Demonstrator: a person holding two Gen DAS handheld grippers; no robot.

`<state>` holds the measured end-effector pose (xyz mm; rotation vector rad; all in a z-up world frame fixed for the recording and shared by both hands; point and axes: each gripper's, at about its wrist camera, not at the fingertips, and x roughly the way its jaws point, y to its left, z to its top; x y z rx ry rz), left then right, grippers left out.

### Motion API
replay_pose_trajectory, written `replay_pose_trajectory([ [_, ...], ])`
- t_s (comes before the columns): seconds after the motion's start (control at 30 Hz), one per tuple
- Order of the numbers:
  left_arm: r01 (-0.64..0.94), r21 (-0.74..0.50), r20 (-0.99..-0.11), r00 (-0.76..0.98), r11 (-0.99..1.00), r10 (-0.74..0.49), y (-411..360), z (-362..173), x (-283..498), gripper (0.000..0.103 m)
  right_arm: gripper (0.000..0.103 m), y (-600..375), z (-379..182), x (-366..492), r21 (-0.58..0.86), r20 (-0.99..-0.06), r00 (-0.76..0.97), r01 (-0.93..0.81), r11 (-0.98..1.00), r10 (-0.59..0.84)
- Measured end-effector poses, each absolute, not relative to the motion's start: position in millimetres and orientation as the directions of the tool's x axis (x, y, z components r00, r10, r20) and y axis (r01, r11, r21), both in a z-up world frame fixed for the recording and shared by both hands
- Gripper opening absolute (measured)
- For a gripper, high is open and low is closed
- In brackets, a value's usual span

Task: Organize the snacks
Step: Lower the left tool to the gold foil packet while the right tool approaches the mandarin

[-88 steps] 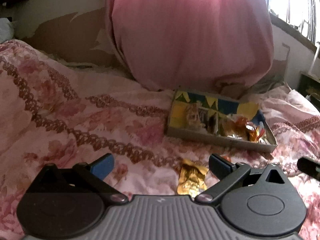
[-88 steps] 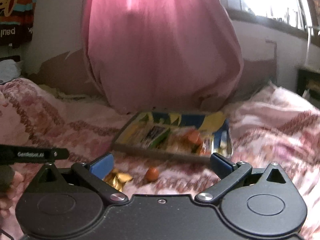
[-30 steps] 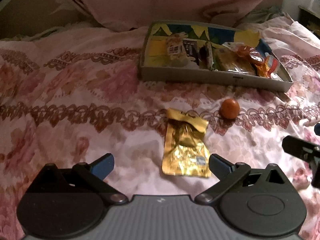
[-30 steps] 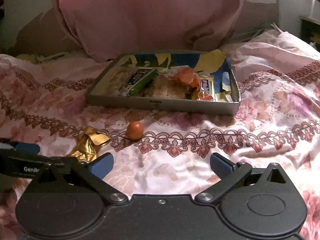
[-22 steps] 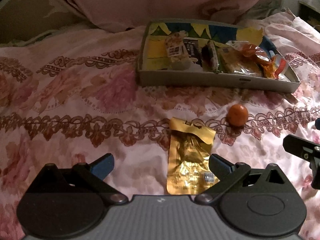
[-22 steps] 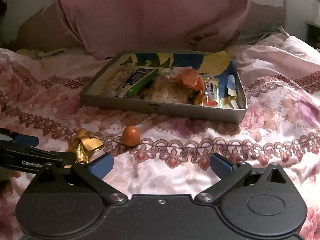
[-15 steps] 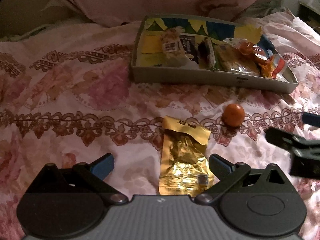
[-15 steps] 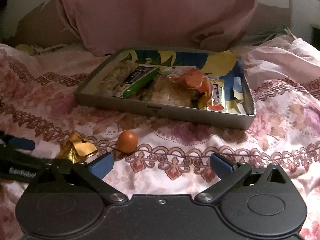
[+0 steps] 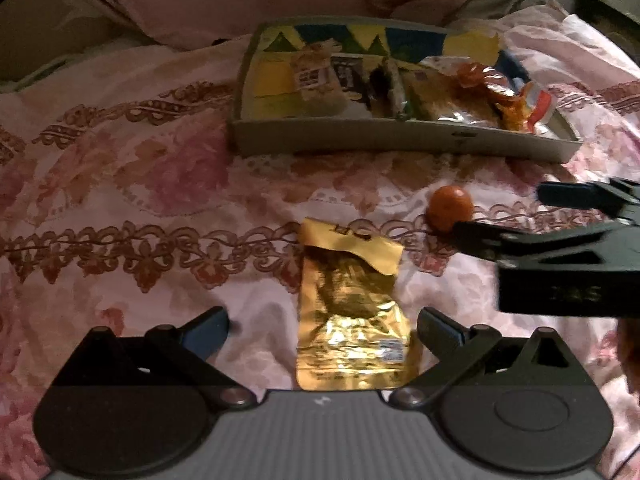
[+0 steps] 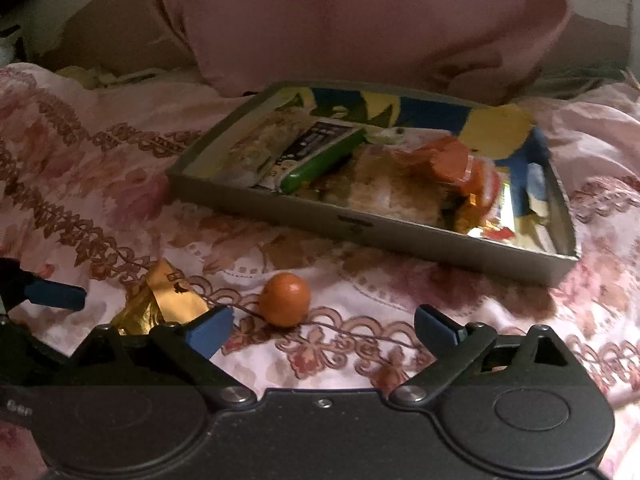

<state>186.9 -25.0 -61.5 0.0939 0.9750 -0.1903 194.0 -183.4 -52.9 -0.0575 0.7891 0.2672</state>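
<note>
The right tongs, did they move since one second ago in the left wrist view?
Yes. The right tongs came leftward, reaching the orange ball before the tray.

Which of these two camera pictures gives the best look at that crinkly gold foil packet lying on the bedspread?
The left wrist view. There the crinkly gold foil packet lies flat and whole between the left gripper's open jaws, its folded top edge plain. The right wrist view shows only a crumpled corner of it, partly hidden behind the right gripper's own blue-tipped finger.
</note>
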Motion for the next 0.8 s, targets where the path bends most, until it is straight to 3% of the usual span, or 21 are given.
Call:
replay_pose_trajectory([
  [0.2,0.198,-0.029,-0.833,0.537,0.98,-0.133,-22,-64,187,0.094,0.085,-175,-61,207,0.061,-0.721,0.646,-0.3,0.952,0.25],
  [0.27,0.185,-0.043,-0.83,0.54,0.982,-0.138,-19,-63,187,0.088,0.077,-172,-64,210,0.063,-0.723,0.64,-0.312,0.948,0.259],
  [0.43,0.177,-0.028,-0.829,0.545,0.984,-0.122,-19,-60,187,0.068,0.067,-168,-68,212,0.053,-0.719,0.64,-0.339,0.939,0.272],
  [0.6,0.186,-0.013,-0.826,0.552,0.982,-0.115,-22,-59,186,0.065,0.051,-166,-68,213,0.046,-0.72,0.638,-0.35,0.936,0.274],
  [0.67,0.185,-0.017,-0.822,0.557,0.983,-0.119,-22,-59,186,0.062,0.038,-164,-68,212,0.035,-0.721,0.638,-0.358,0.933,0.271],
  [0.8,0.168,-0.041,-0.816,0.563,0.985,-0.13,-18,-57,187,0.056,0.035,-162,-68,209,0.017,-0.719,0.642,-0.368,0.93,0.267],
])
